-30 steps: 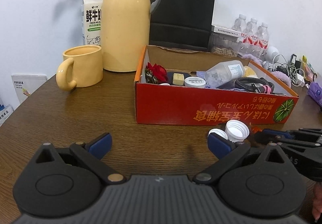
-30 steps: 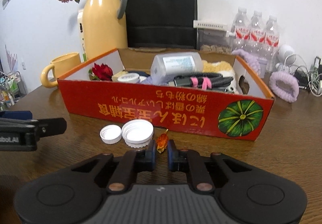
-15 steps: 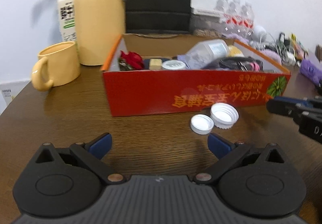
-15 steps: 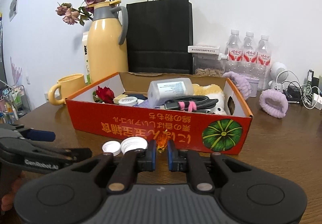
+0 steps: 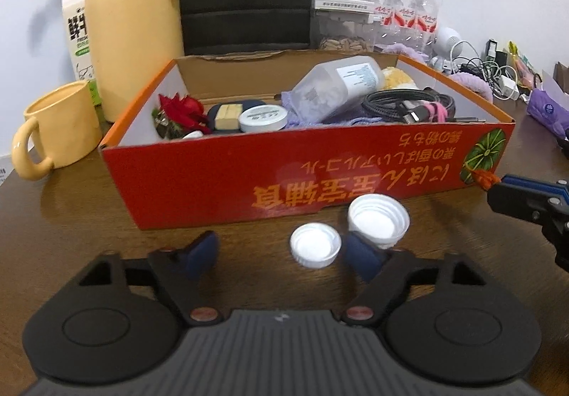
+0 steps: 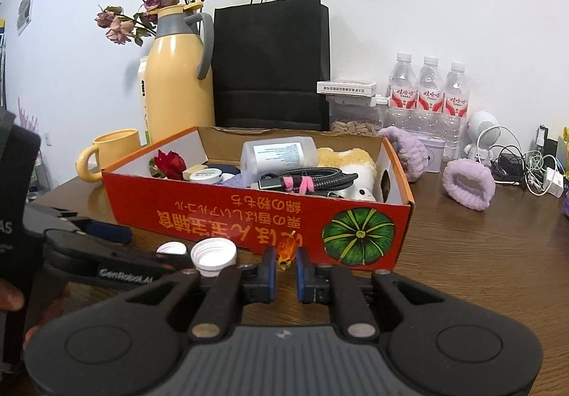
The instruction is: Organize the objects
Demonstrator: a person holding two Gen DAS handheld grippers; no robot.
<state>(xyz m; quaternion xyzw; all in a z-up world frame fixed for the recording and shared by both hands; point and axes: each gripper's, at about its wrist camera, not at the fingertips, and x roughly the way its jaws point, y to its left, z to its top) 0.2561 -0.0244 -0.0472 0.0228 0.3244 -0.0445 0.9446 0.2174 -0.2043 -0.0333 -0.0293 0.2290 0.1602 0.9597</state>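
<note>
A red cardboard box (image 5: 284, 172) (image 6: 256, 218) holds a red rose, a small tin, a plastic bottle, a black cable and other bits. Two white caps lie on the table in front of it: a small cap (image 5: 314, 249) (image 6: 172, 248) and a larger cap (image 5: 377, 221) (image 6: 213, 252). My left gripper (image 5: 284, 252) is open, with the small cap between its blue fingertips. My right gripper (image 6: 284, 266) is shut on a small orange dried flower (image 6: 286, 250) (image 5: 483, 179) and holds it above the table before the box's front wall.
A yellow mug (image 5: 53, 126), a yellow thermos jug (image 5: 133, 15), a milk carton and a black paper bag (image 6: 270, 58) stand behind the box. Water bottles (image 6: 428, 94), purple fuzzy bands (image 6: 467, 182) and tangled cables (image 6: 526, 168) sit at the right.
My left gripper has moved forward and right, so the small cap now sits between its fingers. My right gripper has lifted the orange flower off the table.
</note>
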